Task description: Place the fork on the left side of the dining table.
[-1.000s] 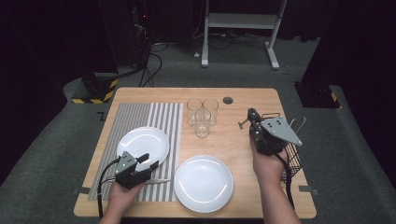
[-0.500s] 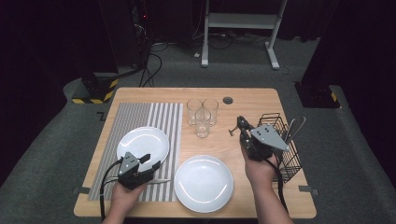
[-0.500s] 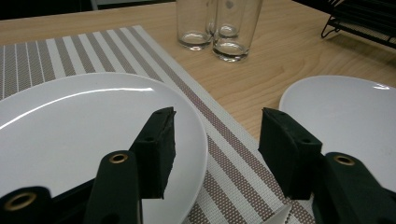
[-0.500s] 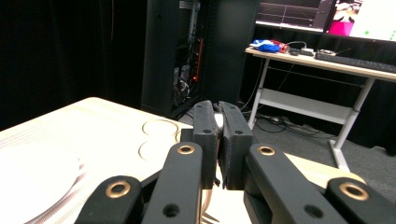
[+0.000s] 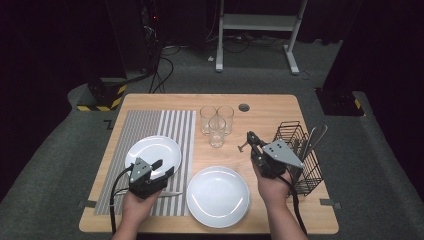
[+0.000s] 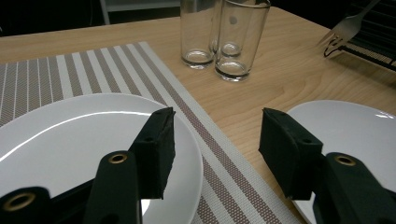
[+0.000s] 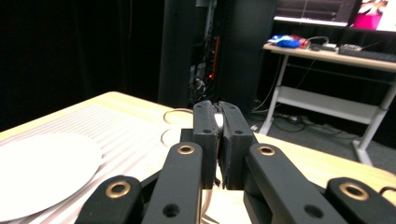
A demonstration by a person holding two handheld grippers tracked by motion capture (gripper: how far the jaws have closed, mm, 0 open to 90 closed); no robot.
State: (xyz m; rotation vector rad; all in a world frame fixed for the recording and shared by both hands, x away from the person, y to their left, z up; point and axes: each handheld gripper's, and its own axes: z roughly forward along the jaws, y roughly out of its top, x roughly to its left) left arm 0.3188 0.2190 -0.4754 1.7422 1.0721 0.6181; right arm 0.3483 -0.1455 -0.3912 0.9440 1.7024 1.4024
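Gripping an unmarked fork [image 5: 243,146], right claw [image 5: 251,138].

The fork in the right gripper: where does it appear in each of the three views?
High view: the fork is right of centre, held in the right gripper.
Left gripper view: top right corner.
Right gripper view: a shiny sliver between the shut fingers.
Shared landmark: the glasses, left of the fork in every view.
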